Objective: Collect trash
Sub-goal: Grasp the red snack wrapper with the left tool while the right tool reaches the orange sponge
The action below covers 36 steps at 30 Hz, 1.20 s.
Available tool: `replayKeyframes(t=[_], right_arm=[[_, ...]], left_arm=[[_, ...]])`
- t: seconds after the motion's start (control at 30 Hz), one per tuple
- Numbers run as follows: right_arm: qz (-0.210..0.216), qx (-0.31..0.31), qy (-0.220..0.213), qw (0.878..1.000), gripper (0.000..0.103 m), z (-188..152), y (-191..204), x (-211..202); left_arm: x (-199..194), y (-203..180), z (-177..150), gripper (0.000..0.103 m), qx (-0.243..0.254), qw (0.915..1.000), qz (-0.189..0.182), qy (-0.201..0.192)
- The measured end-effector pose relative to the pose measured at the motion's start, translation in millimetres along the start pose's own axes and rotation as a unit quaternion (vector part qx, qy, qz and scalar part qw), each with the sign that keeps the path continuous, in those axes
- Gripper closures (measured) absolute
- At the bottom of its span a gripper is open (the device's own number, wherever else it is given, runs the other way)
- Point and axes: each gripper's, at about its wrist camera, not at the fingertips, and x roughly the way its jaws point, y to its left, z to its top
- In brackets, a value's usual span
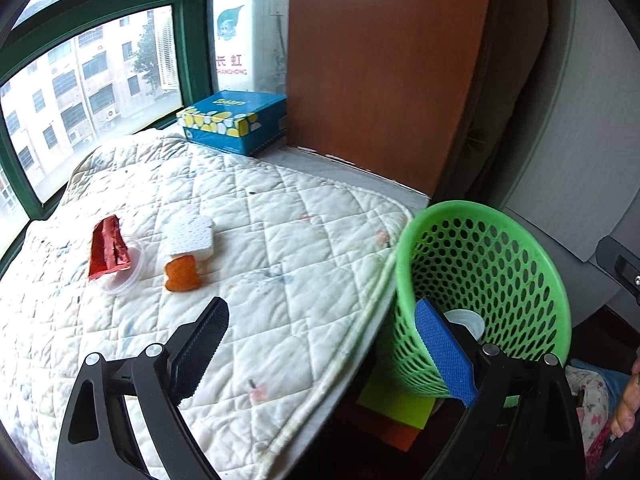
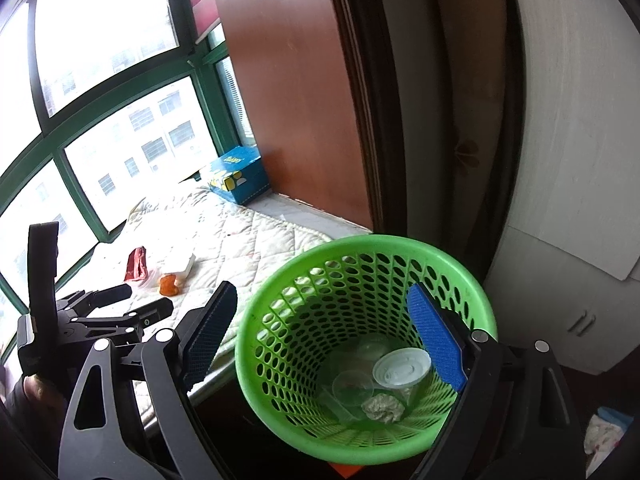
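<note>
Both claws stand wide open with nothing between their pads. From the left wrist view, the left claw [image 1: 324, 344] hangs over the near edge of a white quilted mattress pad [image 1: 280, 216] spread on the window ledge; its black ribbed finger [image 1: 200, 348] is above the quilt and its blue-padded finger [image 1: 444, 352] overlaps the side of a green perforated plastic wastebasket [image 1: 500, 264], though whether it touches the basket I cannot tell. The right claw [image 2: 324, 336] hovers over the mouth of that same wastebasket [image 2: 264, 320], its blue pad [image 2: 436, 340] above the inside and its black finger [image 2: 208, 336] outside the rim on the ledge side, gripping nothing.

At the bottom of the basket lie a white round plastic lid [image 2: 400, 368], some clear plastic cups [image 2: 352, 388] and a crumpled pale paper wad [image 2: 382, 408].

Still out on the quilt, well apart from the basket, are a red foil snack wrapper [image 1: 108, 250] resting on a clear round plastic lid [image 1: 128, 276], and just beside them a white bread-shaped sponge [image 1: 188, 236] leaning over an orange bread-shaped sponge [image 1: 182, 276]. Farther back, against the brown wooden panel [image 1: 384, 72], sits a blue tissue box with yellow and white spots [image 1: 236, 120]. Green window frames [image 1: 188, 52] close the far side
</note>
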Motion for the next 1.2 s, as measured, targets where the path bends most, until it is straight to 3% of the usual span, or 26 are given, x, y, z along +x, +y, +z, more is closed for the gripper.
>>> replayKeyframes(t=[0.3, 0.67, 0.97, 1.2], right_arm=[[0.043, -0.039, 0.023, 0.998, 0.017, 8, 52, 34], [0.092, -0.079, 0.073, 0.99, 0.017, 3, 128, 98], [0.126, -0.12, 0.12, 0.977, 0.018, -15, 196, 155], [0.14, -0.129, 0.161, 0.968, 0.026, -30, 235, 206]], left_arm=[[-5, 89, -2, 0.013, -0.056, 0.9963, 0.065, -0.003], [-19, 187, -9, 0.018, -0.116, 0.9855, 0.124, -0.006], [-22, 244, -11, 0.02, -0.154, 0.9774, 0.144, -0.008], [-17, 274, -14, 0.024, -0.169, 0.9744, 0.148, -0.002]])
